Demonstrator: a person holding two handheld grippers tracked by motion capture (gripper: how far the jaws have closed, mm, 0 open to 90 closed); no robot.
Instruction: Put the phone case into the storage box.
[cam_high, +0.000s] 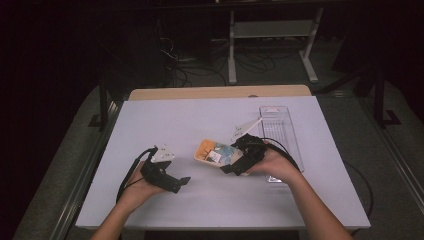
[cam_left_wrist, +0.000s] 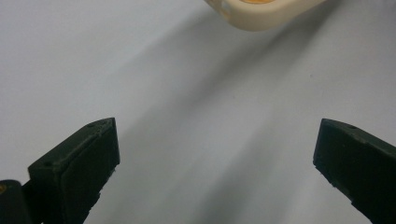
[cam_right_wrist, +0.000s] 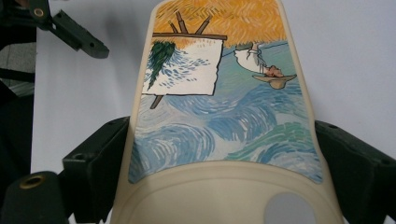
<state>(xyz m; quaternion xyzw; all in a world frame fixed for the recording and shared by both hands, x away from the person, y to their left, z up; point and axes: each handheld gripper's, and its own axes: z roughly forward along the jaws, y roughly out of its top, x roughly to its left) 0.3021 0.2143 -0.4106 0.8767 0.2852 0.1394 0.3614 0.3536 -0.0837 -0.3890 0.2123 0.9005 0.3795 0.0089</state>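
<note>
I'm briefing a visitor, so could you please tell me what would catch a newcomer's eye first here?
First, the painted case, cream-edged with blue swirls, an orange top and an easel scene, sits mid-table clamped at its sides by the right gripper. Next, the left gripper rests open to its left. A clear tray lies at the table's right.

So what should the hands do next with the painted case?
Probably carry the painted case toward the clear tray behind the right gripper. Its fingers already sit against both sides of the case, while the left gripper is open with nothing between its fingers.
</note>
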